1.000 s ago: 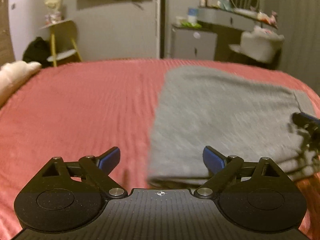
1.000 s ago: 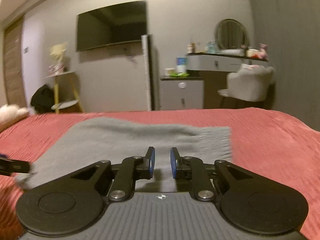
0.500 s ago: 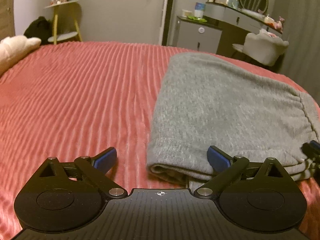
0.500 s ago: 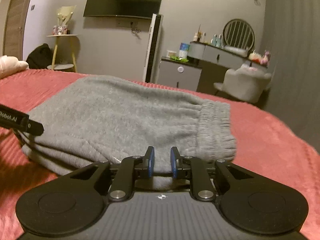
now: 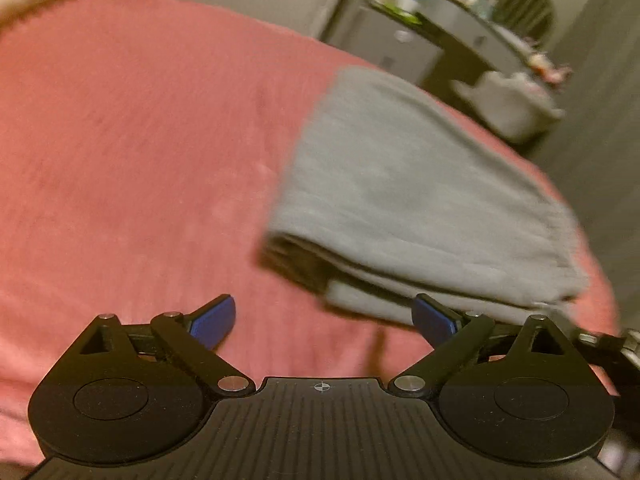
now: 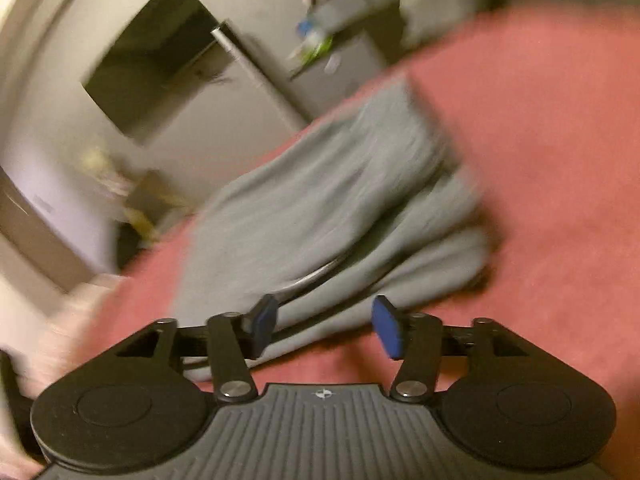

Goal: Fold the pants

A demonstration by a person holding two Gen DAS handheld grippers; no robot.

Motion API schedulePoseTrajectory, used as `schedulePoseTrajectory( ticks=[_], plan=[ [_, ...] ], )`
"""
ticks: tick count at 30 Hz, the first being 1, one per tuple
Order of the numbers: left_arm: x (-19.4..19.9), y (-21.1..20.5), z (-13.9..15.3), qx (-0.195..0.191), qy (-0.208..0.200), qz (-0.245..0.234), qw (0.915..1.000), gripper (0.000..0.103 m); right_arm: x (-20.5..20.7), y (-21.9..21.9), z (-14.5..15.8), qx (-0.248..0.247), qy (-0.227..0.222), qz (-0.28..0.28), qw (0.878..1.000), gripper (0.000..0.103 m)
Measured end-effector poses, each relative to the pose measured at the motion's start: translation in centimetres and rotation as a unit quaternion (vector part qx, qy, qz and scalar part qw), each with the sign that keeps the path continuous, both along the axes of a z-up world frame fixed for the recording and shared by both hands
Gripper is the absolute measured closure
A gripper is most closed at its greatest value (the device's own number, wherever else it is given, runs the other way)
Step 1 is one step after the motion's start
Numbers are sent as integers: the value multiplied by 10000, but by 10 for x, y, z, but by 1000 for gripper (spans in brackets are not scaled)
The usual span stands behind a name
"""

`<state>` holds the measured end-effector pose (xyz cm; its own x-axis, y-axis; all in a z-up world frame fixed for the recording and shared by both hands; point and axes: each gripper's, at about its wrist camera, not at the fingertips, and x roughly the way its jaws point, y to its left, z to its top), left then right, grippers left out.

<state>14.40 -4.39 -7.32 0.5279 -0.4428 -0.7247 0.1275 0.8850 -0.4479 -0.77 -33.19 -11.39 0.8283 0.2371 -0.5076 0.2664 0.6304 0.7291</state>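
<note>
Grey pants (image 5: 420,200) folded into a thick stack, lying on red bed cover (image 5: 140,140), toward R side of bed in L wrist view; layered fold edges face the camera. L gripper (image 5: 324,318): jaws spread wide, nothing between, blue pads clear of fabric, R pad just beside near edge of stack; hovers over bare cover just short of the pile. R gripper (image 6: 326,326): jaws have just been opening, now released partway, near edge of pants sits in the gap but pads not pressing on it. R view heavily tilted & motion-blurred. Background: dark TV (image 6: 156,52) on wall, grey dresser (image 5: 452,40) w/ round mirror (image 5: 524,12), pale chair (image 5: 520,100). Small items on dresser too blurred to tell.
</note>
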Motion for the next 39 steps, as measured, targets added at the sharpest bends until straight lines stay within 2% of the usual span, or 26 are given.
schedulePoseTrajectory(
  ticks=[2, 4, 7, 10, 11, 13, 14, 16, 17, 19, 21, 22, 24, 27, 32, 34, 37, 39],
  plan=[
    [7, 3, -7, -336, 75, 125, 9993, 4, 3, -4, -8, 328, -50, -126, 9994, 43],
    [16, 9, -14, -360, 119, 378, 9986, 7, 5, -11, -13, 385, -82, -347, 9986, 43],
    [21, 20, -14, -364, -63, 674, 9970, 15, 1, -27, -22, 728, -124, -724, 9946, 46],
    [20, 29, -10, -149, -377, 1043, 9937, 28, -19, -52, -29, 1087, -265, -1520, 9820, 58],
    [18, 32, -8, 8, -474, 1207, 9915, 31, -28, -63, -32, 1155, -239, -1884, 9750, 58],
    [15, 32, -4, 321, -598, 1384, 9881, 30, -39, -79, -43, 1595, -171, -2179, 9627, 69],
    [15, 32, -3, 415, -628, 1398, 9873, 25, -41, -82, -47, 1729, -145, -2176, 9605, 69],
    [12, 30, -1, 602, -633, 1429, 9859, 17, -41, -76, -40, 1432, -88, -2078, 9676, 69],
    [11, 28, 1, 667, -623, 1449, 9852, 12, -38, -74, -32, 1184, -33, -1973, 9732, 65],
    [8, 27, 2, 601, -544, 1398, 9869, 9, -36, -61, -19, 585, 1, -1718, 9834, 48],
    [4, 27, 2, 491, -394, 1318, 9893, 7, -37, -49, -6, -66, 210, -1645, 9861, 7],
    [3, 28, 2, 488, -349, 1290, 9898, 7, -36, -42, -1, -430, 376, -1692, 9839, 4],
    [2, 24, 5, 614, -352, 1246, 9897, 5, -39, -38, 7, -861, 601, -1592, 9816, 4],
    [2, 15, 6, 1017, -303, 1015, 9892, 3, -31, -16, 16, -1432, 1126, -1198, 9759, 4],
    [-11, -8, 4, 1599, -32, 490, 9859, 2, -35, 34, 29, -2595, 1617, -591, 9503, 4],
    [-19, -19, 5, 1896, -57, 226, 9816, 2, -39, 49, 31, -2686, 1693, -167, 9481, 4],
    [-30, -28, 8, 2064, -111, -143, 9783, 1, -30, 61, 32, -2446, 1762, 658, 9512, 4],
    [-37, -30, 11, 2099, -187, -238, 9773, 0, -28, 66, 29, -2488, 1857, 754, 9476, 4]
  ],
)
